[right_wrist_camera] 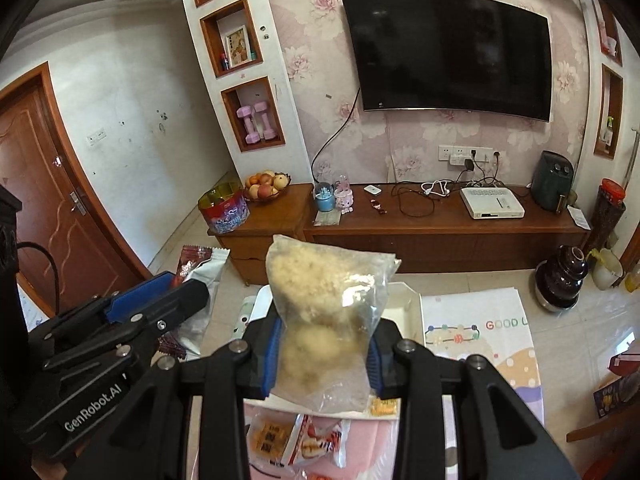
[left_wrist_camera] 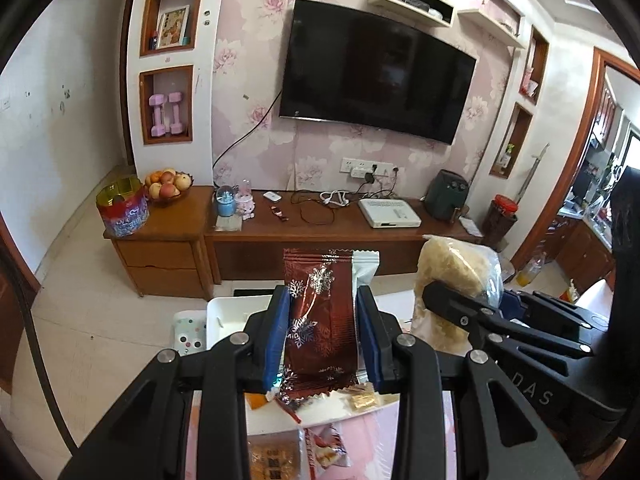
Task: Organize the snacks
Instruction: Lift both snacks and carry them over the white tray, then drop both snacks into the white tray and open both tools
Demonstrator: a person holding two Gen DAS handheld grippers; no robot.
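Living room, white tray [left_wrist_camera: 224, 312] below | your left claw [left_wrist_camera: 324, 332] grips red packet [left_wrist_camera: 320, 312] | right claw [right_wrist_camera: 324, 354] grips clear bag [right_wrist_camera: 324, 312] | slippery bag may drop.

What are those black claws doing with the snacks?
A person is sorting snacks with two hand-held grippers. The left gripper is shut on a red packet, and the right gripper is shut on a clear bag of pale puffy snacks. More snacks lie on the table below, near a white bin.

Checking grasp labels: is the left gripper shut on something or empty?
Shut on a snack: the left gripper has its blue pads pressed on a dark red packet, held upright.
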